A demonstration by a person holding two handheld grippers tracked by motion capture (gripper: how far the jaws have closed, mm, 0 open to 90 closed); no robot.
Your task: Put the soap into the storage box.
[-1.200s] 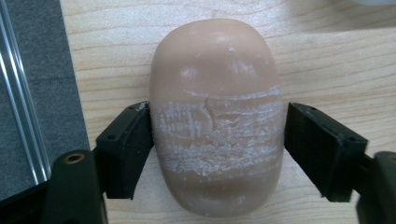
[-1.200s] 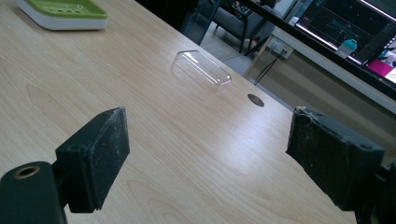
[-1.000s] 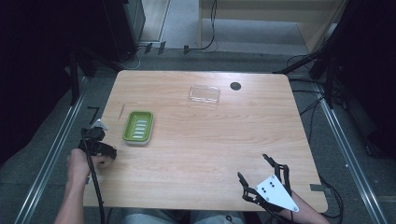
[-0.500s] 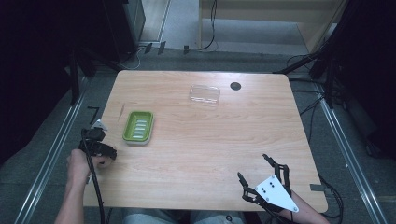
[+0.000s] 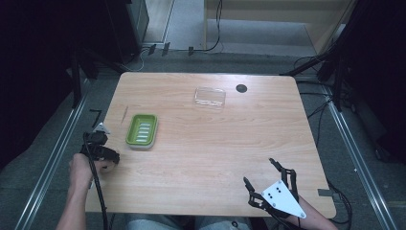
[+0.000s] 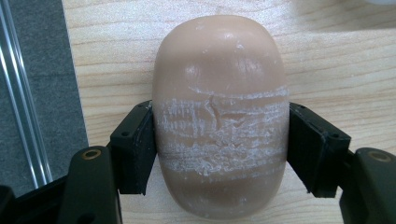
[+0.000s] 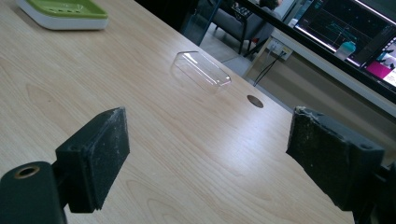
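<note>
Your left claw (image 6: 219, 154) has just been closing on the soap bar (image 6: 219, 116), and its pads now press both flanks across the short width, the firmest hold on a rounded, waxy, scuffed beige oval. The green ridged soap dish (image 5: 141, 130) waits just ahead of it. Your right claw (image 7: 210, 154) stands open, empty, above bare wood.

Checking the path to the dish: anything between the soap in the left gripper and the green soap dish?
Bare wood. In the high view, only tabletop separates the left gripper, shut on the soap bar, from the green soap dish.
</note>
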